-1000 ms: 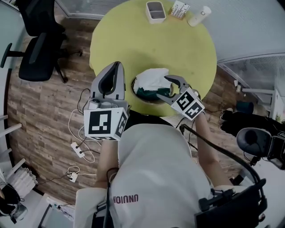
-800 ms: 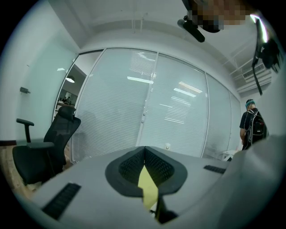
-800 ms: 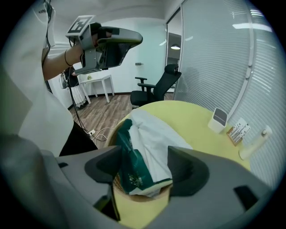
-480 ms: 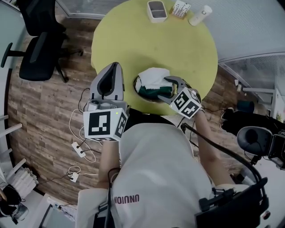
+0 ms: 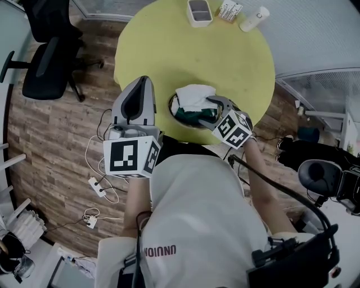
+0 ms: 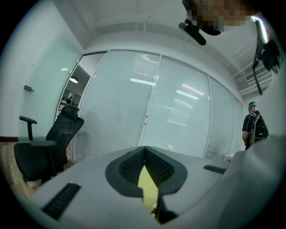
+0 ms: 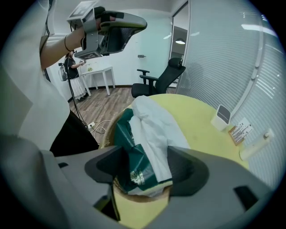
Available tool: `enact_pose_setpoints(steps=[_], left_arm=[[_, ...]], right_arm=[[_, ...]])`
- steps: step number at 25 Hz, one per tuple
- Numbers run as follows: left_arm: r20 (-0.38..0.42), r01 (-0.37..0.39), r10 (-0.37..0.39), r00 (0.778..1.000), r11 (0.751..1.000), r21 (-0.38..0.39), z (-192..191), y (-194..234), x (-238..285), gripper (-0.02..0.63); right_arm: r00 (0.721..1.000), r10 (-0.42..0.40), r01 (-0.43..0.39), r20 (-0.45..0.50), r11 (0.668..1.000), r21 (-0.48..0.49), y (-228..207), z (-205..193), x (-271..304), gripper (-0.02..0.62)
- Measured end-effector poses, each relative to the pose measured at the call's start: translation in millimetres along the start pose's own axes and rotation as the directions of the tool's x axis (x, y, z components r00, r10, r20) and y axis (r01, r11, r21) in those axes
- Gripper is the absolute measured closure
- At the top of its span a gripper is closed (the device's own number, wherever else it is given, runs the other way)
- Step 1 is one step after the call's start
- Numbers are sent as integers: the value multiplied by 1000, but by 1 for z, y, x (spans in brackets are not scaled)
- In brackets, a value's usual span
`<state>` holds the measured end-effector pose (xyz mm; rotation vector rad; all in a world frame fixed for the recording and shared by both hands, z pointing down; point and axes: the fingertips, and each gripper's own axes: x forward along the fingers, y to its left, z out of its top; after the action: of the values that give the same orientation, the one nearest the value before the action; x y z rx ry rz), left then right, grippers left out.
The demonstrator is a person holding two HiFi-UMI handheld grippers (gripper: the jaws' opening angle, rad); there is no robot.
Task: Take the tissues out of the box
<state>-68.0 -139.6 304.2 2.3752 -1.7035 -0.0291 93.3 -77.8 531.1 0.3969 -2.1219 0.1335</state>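
A green tissue pack (image 5: pixel 188 116) sits in a round holder (image 5: pixel 171 107) near the front edge of the yellow round table (image 5: pixel 191 50). A white tissue (image 5: pixel 194 94) sticks out of its top. My right gripper (image 5: pixel 209 111) is open, one jaw on each side of the pack. In the right gripper view the green pack (image 7: pixel 134 156) and the white tissue (image 7: pixel 152 127) fill the gap between the jaws of the right gripper (image 7: pixel 145 167). My left gripper (image 5: pixel 143 81) is shut and holds nothing, raised beside the table's left edge. The left gripper (image 6: pixel 145 150) points at a glass wall.
At the table's far edge stand a white container (image 5: pixel 199 12), a small card box (image 5: pixel 228 10) and a white bottle (image 5: pixel 252 19). A black office chair (image 5: pixel 48 62) is on the wooden floor at left. Cables and a power strip (image 5: pixel 98 188) lie by my feet.
My right gripper has slid a little further in over the tissue pack, towards the left. The left gripper has hardly moved.
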Motion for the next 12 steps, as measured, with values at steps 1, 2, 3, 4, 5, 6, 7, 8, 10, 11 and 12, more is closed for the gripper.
enact_pose_setpoints(steps=[1, 2, 3, 4, 5, 6, 7, 8, 10, 11, 12], left_arm=[[-1, -1, 1, 1000, 1000, 0, 0, 0, 0, 591], [-2, -3, 3, 1000, 1000, 1, -1, 0, 0, 591], [-2, -4, 4, 1000, 1000, 1, -1, 0, 0, 592], [-2, -5, 5, 1000, 1000, 1, -1, 1, 0, 591], [-1, -6, 6, 1000, 1000, 0, -1, 2, 0, 592], [1, -7, 7, 1000, 1000, -1, 0, 3, -1, 592], [2, -7, 7, 1000, 1000, -2, 1, 4, -1, 591], [4, -7, 7, 1000, 1000, -2, 2, 4, -1, 592], [7, -8, 8, 1000, 1000, -3, 2, 4, -1, 592], [6, -9, 9, 1000, 1000, -4, 2, 5, -1, 592], [4, -10, 10, 1000, 1000, -6, 2, 6, -2, 592]], right_arm=[[1000, 1, -1, -1, 1000, 2, 0, -1, 1, 275], [1000, 0, 0, -2, 1000, 4, 0, -2, 1, 275], [1000, -2, 2, -5, 1000, 4, 0, -2, 2, 275], [1000, -4, 4, -7, 1000, 3, 0, -3, 2, 275], [1000, -6, 6, -10, 1000, 3, 0, -3, 3, 275], [1000, -7, 7, -11, 1000, 4, 0, -3, 4, 276], [1000, -6, 6, -11, 1000, 7, 0, -3, 4, 276], [1000, -4, 4, -11, 1000, 9, 0, -3, 4, 276], [1000, -3, 3, -12, 1000, 11, 0, -4, 4, 276], [1000, -4, 4, -15, 1000, 9, 0, -4, 4, 276], [1000, -5, 5, -19, 1000, 6, 0, -4, 5, 277]])
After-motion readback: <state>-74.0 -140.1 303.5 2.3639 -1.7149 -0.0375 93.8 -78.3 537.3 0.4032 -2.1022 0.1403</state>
